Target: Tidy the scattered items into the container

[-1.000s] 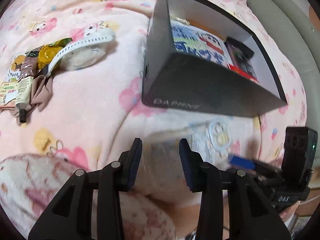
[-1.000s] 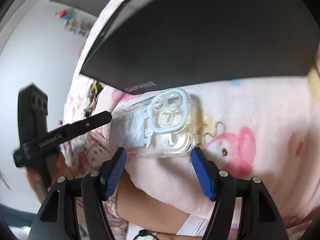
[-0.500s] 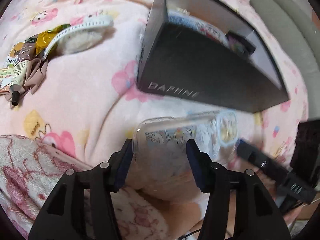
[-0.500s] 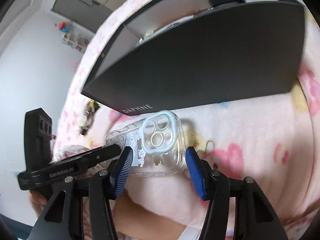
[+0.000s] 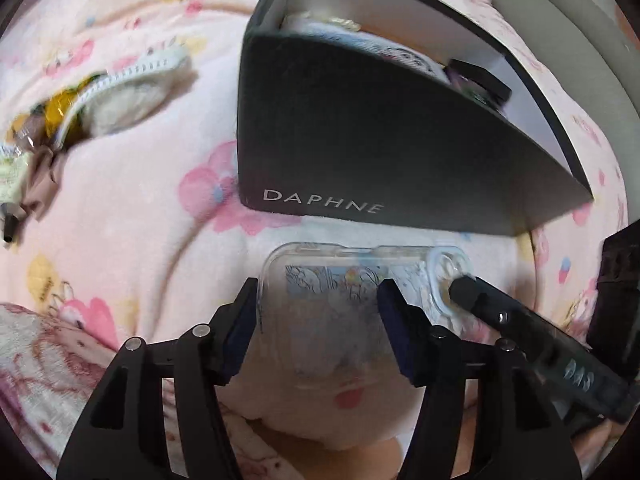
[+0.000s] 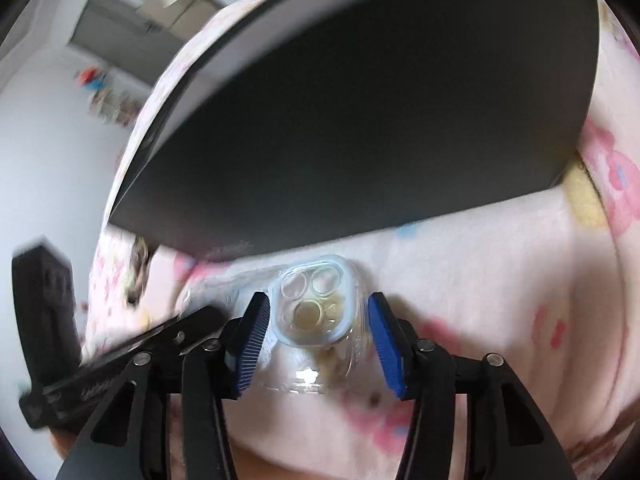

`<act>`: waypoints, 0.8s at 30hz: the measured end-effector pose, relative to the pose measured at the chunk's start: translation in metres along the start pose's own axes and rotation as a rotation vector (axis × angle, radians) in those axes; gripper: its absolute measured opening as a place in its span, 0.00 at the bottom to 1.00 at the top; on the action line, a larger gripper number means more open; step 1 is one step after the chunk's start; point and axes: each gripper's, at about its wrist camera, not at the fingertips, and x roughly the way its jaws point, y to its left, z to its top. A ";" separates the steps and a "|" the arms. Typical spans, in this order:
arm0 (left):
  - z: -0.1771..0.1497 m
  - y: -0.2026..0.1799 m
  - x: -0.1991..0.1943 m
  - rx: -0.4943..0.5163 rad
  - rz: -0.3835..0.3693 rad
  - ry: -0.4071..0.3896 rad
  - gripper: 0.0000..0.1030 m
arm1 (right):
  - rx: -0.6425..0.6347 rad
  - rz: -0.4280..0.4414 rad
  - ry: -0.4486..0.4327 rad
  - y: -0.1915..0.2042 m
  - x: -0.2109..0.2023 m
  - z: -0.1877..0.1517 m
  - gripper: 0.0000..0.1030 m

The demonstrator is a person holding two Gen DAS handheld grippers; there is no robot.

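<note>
Phone case (image 5: 356, 280): clear, printed with cartoon line art, pale blue ring around the camera cutout; lies flat on the pink blanket (image 5: 132, 216) just in front of the box, long side running across the left wrist view.
Left gripper (image 5: 318, 310): fingers spread, one on each side of the case's printed half; contact with the case cannot be told.
Right gripper (image 6: 316, 322): blue pads spread either side of the camera-cutout end, a gap visible on both sides; one black finger tip shows in the left wrist view at the cutout.
Box (image 5: 380, 148): black, open-topped, marked DAPHNE on its near wall; holds a printed packet and a dark item, only partly seen.
White band (image 5: 132, 76): ridged strap over a pale fuzzy object, well left of the box.
Snack packets (image 5: 36, 128): beside the band near the left edge, blurred.
</note>
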 end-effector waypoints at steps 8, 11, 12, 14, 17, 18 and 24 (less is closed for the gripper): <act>-0.004 -0.024 -0.052 0.021 -0.096 -0.097 0.56 | -0.093 -0.060 -0.123 0.023 -0.045 -0.008 0.47; -0.002 -0.030 -0.065 -0.001 -0.097 -0.199 0.58 | -0.142 -0.058 -0.214 0.043 -0.073 0.005 0.47; 0.001 -0.033 -0.066 -0.021 -0.137 -0.205 0.58 | -0.166 -0.077 -0.245 0.048 -0.077 0.008 0.47; 0.007 -0.021 -0.082 -0.031 -0.166 -0.217 0.56 | -0.169 -0.072 -0.276 0.057 -0.080 0.013 0.47; 0.013 -0.012 -0.100 -0.019 -0.187 -0.247 0.51 | -0.149 -0.011 -0.271 0.050 -0.099 0.021 0.47; 0.018 -0.014 -0.104 -0.010 -0.190 -0.254 0.50 | -0.154 -0.007 -0.275 0.052 -0.100 0.026 0.47; 0.071 -0.017 -0.115 0.053 -0.154 -0.305 0.50 | -0.209 0.000 -0.268 0.071 -0.090 0.097 0.47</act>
